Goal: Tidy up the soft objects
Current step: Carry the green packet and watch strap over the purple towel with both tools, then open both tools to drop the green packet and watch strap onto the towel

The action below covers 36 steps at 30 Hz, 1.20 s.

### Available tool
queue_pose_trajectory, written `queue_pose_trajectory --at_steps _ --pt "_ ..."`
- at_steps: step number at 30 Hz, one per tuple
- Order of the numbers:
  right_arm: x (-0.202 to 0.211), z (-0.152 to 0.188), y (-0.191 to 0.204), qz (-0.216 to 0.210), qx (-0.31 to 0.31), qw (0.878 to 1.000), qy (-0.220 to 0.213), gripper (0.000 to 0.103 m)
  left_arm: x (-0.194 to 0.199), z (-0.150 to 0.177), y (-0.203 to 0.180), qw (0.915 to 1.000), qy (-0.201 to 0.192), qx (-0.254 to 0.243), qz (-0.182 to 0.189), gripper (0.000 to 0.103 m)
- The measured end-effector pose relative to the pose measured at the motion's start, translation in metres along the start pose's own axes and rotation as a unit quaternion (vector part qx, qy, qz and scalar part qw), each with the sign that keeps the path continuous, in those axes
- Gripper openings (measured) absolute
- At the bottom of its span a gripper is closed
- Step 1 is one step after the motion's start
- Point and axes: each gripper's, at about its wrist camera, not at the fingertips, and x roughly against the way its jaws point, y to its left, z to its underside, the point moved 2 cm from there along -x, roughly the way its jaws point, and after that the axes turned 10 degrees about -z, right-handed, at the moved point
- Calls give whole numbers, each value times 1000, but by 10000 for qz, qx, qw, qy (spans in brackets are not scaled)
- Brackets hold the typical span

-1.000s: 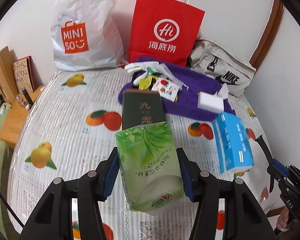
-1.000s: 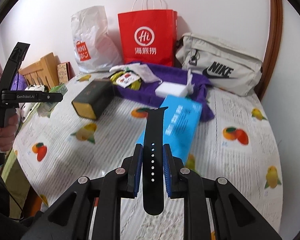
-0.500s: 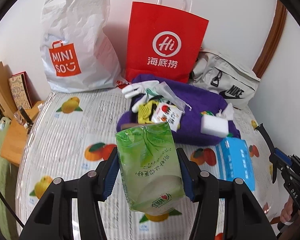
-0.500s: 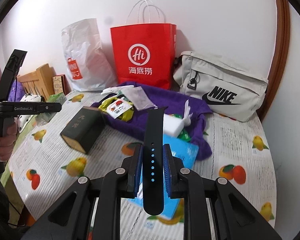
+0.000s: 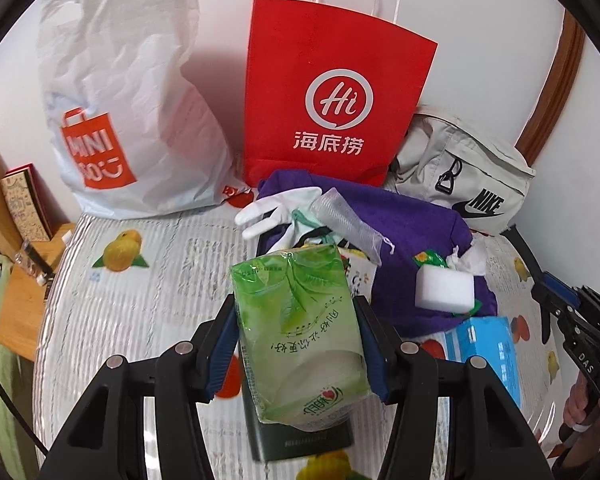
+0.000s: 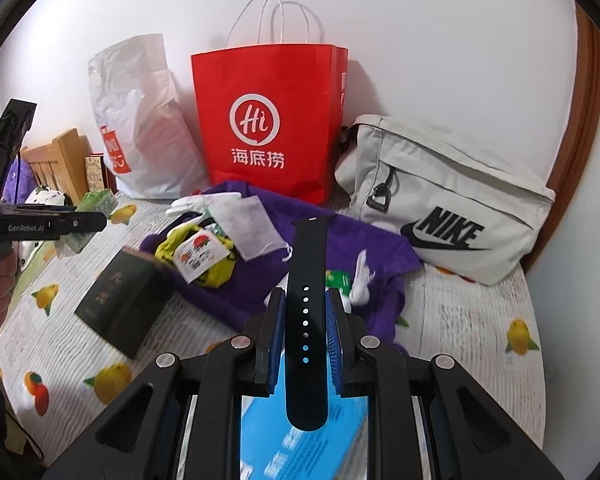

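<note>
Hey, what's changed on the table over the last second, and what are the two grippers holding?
Both grippers have moved forward toward the bags at the wall. The left gripper now carries the green tissue pack over the dark box, and the right gripper holds the black watch strap above the blue tissue pack. Nothing was released; the purple cloth pile is unchanged.
</note>
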Motion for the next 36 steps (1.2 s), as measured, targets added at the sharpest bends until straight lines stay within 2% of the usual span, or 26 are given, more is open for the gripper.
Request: queue_pose_trajectory --at_steps 11,25,28,31,36 --pt "-55 -24 -17 -97 -13 9999 135 20 -37 -28 -13 9999 48 -138 89 53" --pt "-116 -22 -36 -132 -68 9979 636 20 -72 -44 -35 9989 192 -349 262 53" --pt "-124 -21 -39 -92 -46 9973 724 20 -79 -45 -44 9981 249 -425 359 53" --pt "-131 -20 -42 -87 -69 9965 825 20 -90 -46 -53 9964 400 -421 613 53" --pt "-141 -18 -45 -128 -129 9952 964 20 -106 -47 -71 9943 559 -544 723 53"
